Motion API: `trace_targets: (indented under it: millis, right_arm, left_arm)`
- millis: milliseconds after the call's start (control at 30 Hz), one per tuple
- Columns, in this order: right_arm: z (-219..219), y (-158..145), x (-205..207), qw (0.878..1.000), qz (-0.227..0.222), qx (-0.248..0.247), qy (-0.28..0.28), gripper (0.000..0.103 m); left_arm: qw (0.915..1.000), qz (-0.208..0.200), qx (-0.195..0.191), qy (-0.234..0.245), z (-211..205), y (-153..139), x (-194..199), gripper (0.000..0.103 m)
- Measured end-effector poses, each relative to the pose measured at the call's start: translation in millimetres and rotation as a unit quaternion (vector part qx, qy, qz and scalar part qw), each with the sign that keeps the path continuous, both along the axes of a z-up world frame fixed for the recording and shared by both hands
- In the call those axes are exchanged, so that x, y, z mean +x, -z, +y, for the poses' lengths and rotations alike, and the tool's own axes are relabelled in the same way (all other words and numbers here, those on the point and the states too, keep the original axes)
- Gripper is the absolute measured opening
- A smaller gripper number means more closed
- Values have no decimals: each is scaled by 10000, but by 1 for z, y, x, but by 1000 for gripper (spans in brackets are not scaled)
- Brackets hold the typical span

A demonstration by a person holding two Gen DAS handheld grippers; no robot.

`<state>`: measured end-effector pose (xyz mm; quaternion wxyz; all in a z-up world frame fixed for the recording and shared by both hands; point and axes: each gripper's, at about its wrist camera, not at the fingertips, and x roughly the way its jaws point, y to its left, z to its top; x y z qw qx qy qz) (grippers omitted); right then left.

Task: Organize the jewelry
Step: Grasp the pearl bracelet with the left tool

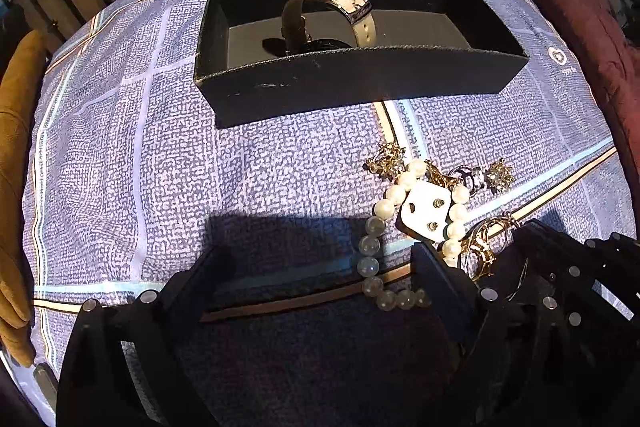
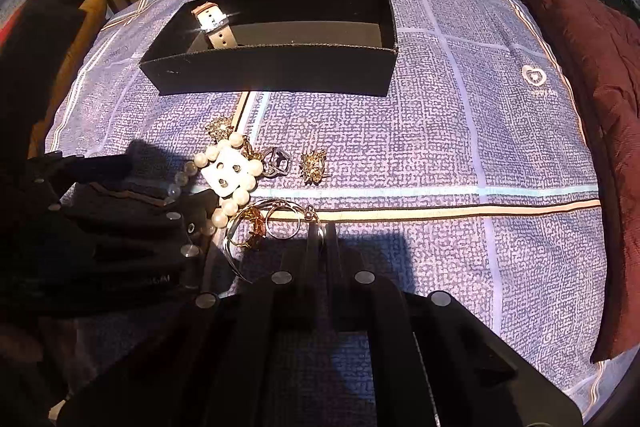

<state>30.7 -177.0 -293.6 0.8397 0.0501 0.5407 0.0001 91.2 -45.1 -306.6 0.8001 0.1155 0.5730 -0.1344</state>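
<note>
My right claw (image 2: 322, 239) has its fingers drawn nearly together over something thin and silvery at the near edge of the jewelry heap; I judge it pinches a fine bangle wire or chain, though I cannot tell which. The black box (image 2: 276, 77) is my landmark: it lies straight ahead and a little left of this claw, well apart, its long axis running left to right across my line of reach. A cream-strapped watch (image 2: 214, 29) already sits in the box's left end; the right end looks bare. The pearl bracelet (image 2: 234, 183), white earring card (image 2: 228, 175), silver ring (image 2: 278, 163) and gold brooch (image 2: 314, 167) lie between box and claw. My left claw (image 1: 316, 275) is spread wide, empty, left of the pearls. The right claw is nearer the work.
</note>
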Motion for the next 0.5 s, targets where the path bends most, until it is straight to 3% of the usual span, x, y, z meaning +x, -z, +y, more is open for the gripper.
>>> trace_targets:
  millis: [100,133,167,267,500]
  right_arm:
    - [-3,-1,-1,10000,-48,82,22,4]
    - [-5,-1,-2,9999,-64,136,45,4]
    - [-7,-1,-2,9998,-78,172,76,3]
    - [-10,-6,-3,9995,-149,231,124,3]
    - [-14,-39,-6,9982,-532,268,119,3]
  left_arm:
    - [9995,-81,-17,-305,18,-11,-1,43]
    - [9991,-64,-62,-421,29,-14,0,20]
    - [9987,-29,-87,-491,37,-15,-1,9]
    - [9980,85,-319,-537,54,-20,-1,9]
    - [9948,-115,-754,-672,75,-63,-13,9]
